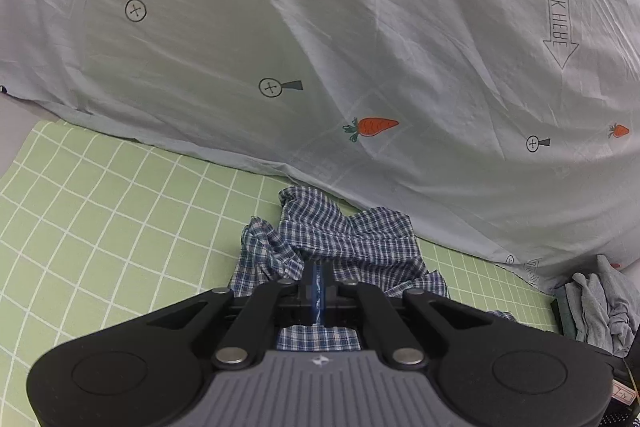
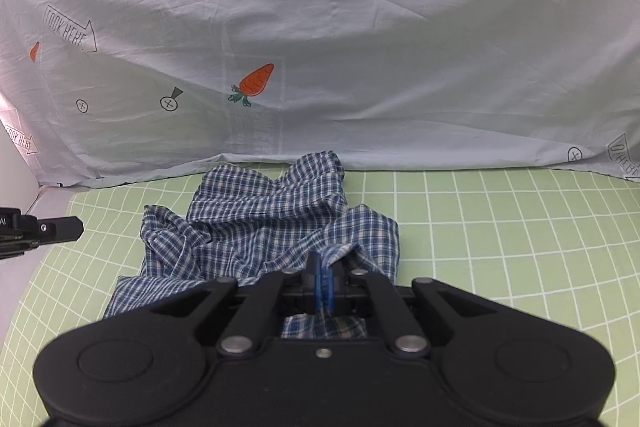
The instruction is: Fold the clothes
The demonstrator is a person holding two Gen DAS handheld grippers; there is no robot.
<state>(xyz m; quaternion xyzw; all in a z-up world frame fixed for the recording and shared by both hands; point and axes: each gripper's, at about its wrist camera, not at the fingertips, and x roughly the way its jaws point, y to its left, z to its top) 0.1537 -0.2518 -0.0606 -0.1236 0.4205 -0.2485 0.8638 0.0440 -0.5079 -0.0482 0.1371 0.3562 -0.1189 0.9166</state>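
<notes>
A crumpled blue and white checked garment (image 1: 340, 243) lies bunched on a pale green cloth with a white grid (image 1: 100, 211). All places here are given from that garment. The left gripper (image 1: 319, 281) sits at the garment's near edge, its jaws nearly closed and pinching a fold of the checked fabric between blue pads. The right gripper (image 2: 323, 277) is also at the near edge, its jaws drawn together on another raised fold. In the right wrist view the left gripper shows as a black finger tip (image 2: 60, 228) off to the garment's left, above the green cloth. Just behind the garment hangs a wrinkled pale blue sheet (image 1: 360, 27) printed with carrots, arrows and small crossed circles; its lower hem meets the green cloth. To the garment's right, at the green cloth's edge, a grey garment (image 1: 600, 303) sits in a loose heap
</notes>
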